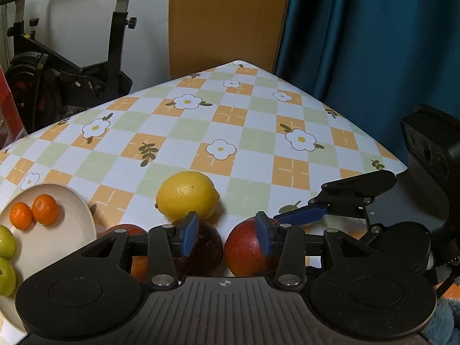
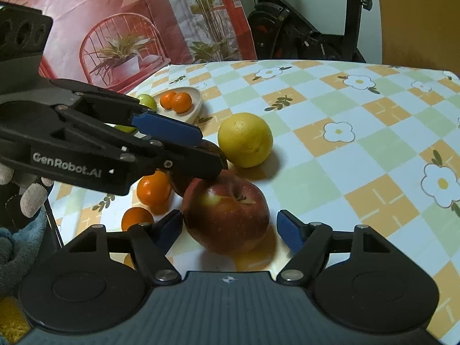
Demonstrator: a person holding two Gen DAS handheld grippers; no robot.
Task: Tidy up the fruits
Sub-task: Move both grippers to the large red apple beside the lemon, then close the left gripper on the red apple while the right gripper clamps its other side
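Red apple (image 2: 227, 215) sits nearest, right between the blue pads of my right gripper (image 2: 230, 228); jaws stand spread to either side of it, a clear gap at the right pad, the left pad close by but I cannot tell whether it touches. No grip on it, as far as I judge. My left gripper (image 1: 227, 234) hangs over the fruit cluster, jaws partly parted and nothing clamped; its left pad stands in front of a darker apple (image 1: 205, 247), and the right pad overlaps the near side of the red apple. From the right wrist view the left gripper reaches in from the left, its lower finger tip at or just over the red apple's upper left. Lemon (image 1: 187, 195) lies just beyond the two apples on the checked flowered tablecloth (image 1: 258, 143). Two loose mandarins (image 2: 153, 188) rest left of the red apple, beside the dark one, off the dish. Cream oval dish (image 1: 74, 201) sits to the far left of the group, already holding two small mandarins (image 1: 33, 210) and some green fruits (image 1: 5, 241) at its near end. Progress, by my reckoning: partly done. Small fruit is in the dish; both apples, the lemon and two mandarins remain on the cloth. An exercise bike (image 1: 72, 72) stands behind the table.
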